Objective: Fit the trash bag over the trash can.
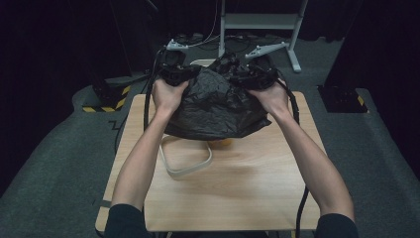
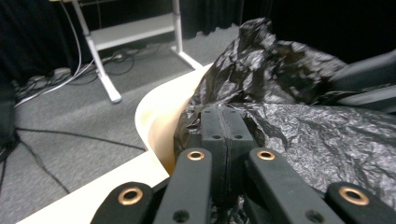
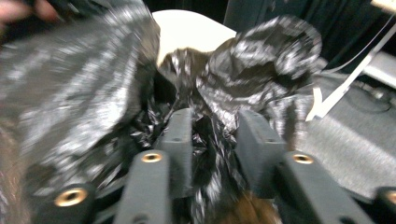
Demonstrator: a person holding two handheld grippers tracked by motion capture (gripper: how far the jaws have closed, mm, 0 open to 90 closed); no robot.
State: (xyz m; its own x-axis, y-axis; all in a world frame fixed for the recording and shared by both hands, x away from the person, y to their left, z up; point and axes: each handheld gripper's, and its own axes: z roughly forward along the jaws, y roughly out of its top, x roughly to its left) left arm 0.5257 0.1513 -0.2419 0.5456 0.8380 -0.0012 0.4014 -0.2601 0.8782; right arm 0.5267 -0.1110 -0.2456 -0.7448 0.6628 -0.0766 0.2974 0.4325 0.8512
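Forearms reaching in from the near edge of the high view, hands lifting a black plastic bag (image 1: 215, 106) above the table (image 1: 247, 183) between left tongs (image 1: 174, 74) and right tongs (image 1: 255, 77); pale strap loop (image 1: 185, 158) lying below the bag.

Seen along the left tongs (image 2: 225, 123): pressed fully together, pinching a fold of bag (image 2: 299, 126) beside a cream rim (image 2: 159, 121).

Seen along the right tongs (image 3: 212, 133): partly apart, crumpled bag film (image 3: 210, 149) bunched in the gap, pads seemingly not squeezing it; blurred.

Light, soft, slippery, likely easy to tear; best gripped at the gathered top edge, well into a thick fold.
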